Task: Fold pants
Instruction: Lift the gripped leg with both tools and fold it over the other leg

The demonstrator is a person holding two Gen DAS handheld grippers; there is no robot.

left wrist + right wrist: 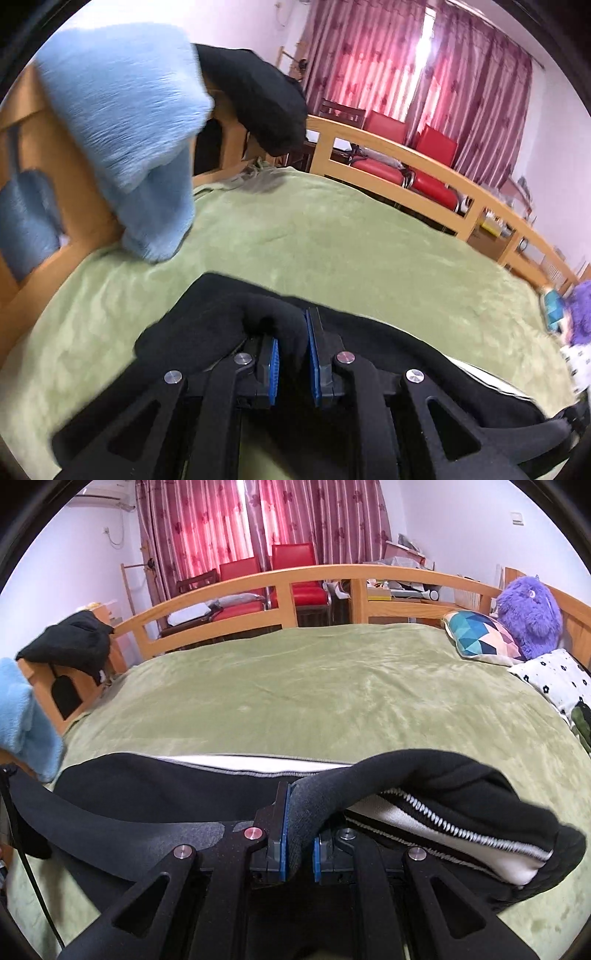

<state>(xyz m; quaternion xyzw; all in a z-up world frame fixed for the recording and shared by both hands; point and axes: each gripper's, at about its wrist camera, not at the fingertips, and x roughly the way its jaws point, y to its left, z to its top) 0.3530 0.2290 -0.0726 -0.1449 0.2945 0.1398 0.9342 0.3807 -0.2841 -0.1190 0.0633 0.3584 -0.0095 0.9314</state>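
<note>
1. Black pants (pixel 221 325) lie along the near edge of the green blanket (pixel 332 240), long axis running crosswise between the two grippers. Left wrist view: the left gripper (pixel 292 354) pinches a fold of the fabric, jaws nearly closed.
2. Right wrist view: the right gripper (pixel 298 834) clamps the other end, by the white zip (pixel 461 823), jaws nearly closed; free blanket lies ahead for folding.

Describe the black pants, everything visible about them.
The black pants are soft knit fabric with a white side panel edged in zigzag stitching. They hang bunched between both tools above the green blanket. The left tool pinches a folded black bunch; the right tool clamps a rolled edge, beyond which the fabric droops to the right. Their full length is out of view.
</note>
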